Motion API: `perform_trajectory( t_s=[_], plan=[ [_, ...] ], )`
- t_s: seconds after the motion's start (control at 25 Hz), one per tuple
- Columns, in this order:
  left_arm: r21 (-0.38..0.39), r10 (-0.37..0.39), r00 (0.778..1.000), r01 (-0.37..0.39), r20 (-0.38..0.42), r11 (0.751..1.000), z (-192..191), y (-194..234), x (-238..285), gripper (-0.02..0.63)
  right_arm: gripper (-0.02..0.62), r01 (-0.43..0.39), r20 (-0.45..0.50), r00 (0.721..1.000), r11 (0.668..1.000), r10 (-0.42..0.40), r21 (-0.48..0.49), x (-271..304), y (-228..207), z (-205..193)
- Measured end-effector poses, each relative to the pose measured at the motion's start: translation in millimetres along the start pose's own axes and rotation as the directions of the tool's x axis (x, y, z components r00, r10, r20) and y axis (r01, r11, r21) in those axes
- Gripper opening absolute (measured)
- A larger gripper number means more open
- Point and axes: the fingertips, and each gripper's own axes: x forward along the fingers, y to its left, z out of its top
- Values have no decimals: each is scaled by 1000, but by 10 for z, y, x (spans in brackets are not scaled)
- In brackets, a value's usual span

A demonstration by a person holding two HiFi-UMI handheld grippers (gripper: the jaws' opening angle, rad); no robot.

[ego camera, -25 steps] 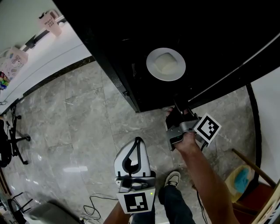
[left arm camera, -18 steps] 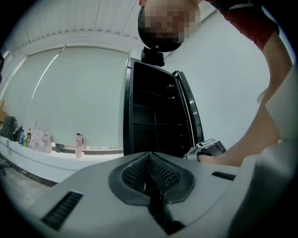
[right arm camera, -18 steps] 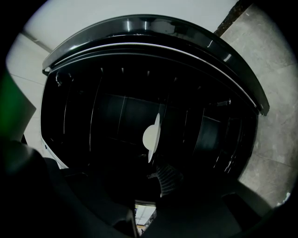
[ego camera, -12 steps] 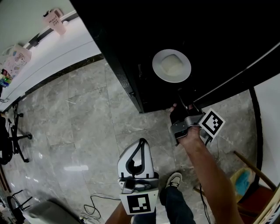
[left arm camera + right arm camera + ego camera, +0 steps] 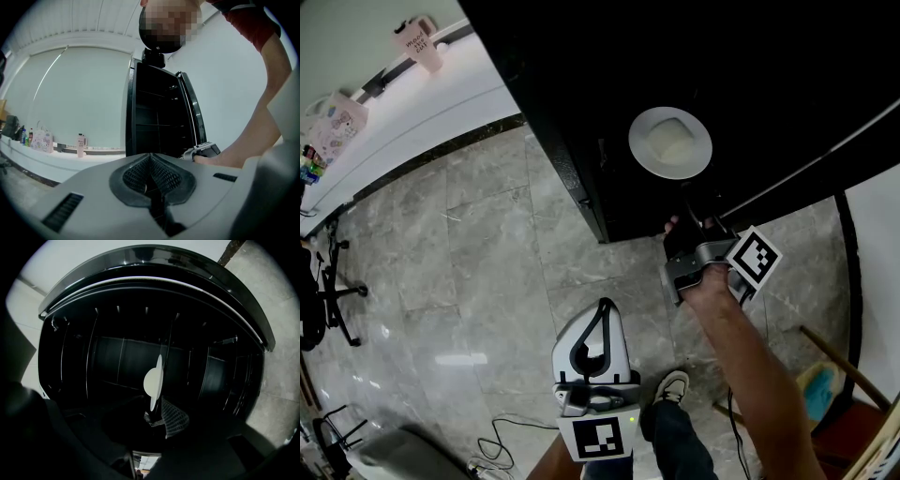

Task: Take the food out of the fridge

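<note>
**Right claw** [image 5: 685, 206] [image 5: 160, 420]: released. The jaws stand apart, have just been opening, and grip nothing. It is held level at the mouth of the fridge [image 5: 581, 84], with one meshed pad [image 5: 175, 422] showing.

**Plate** [image 5: 670, 141] [image 5: 156, 380]: white and round, inside the fridge just beyond the right claw's tips. In the right gripper view it is edge-on, in line with the gap between the jaws. Whether its rim touches the tips cannot be told.

**Food** [image 5: 672, 137]: a pale mound at the plate's middle, still in the fridge.

**Left claw** [image 5: 601, 306] [image 5: 150, 160]: clenched, pads together with nothing between. It is held low over the floor [image 5: 469, 253], well apart from the fridge.

**Fridge**, further: black with a dark inside, and ribbed walls show in the right gripper view.

**Floor**: grey marbled tiles. A shoe [image 5: 671, 382] is below the right arm and a cable [image 5: 502, 433] lies at the lower edge.

**Table** [image 5: 422, 98]: white, at upper left, bearing a pink cup [image 5: 418, 41] and a printed bag [image 5: 334, 127].
</note>
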Motion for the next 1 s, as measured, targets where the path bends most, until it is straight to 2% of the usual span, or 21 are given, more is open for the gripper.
perform_trajectory(
  t_s=[0.48,1.0],
  plan=[
    [-9,9,1000,-10,-17,1000,-75,8,6,12,118,-8,3,1000,997,8,79,170,-57,60],
    [20,-9,999,9,-33,1000,-122,-29,-5,12,126,-6,-3,1000,995,6,104,332,-85,92]
  ],
)
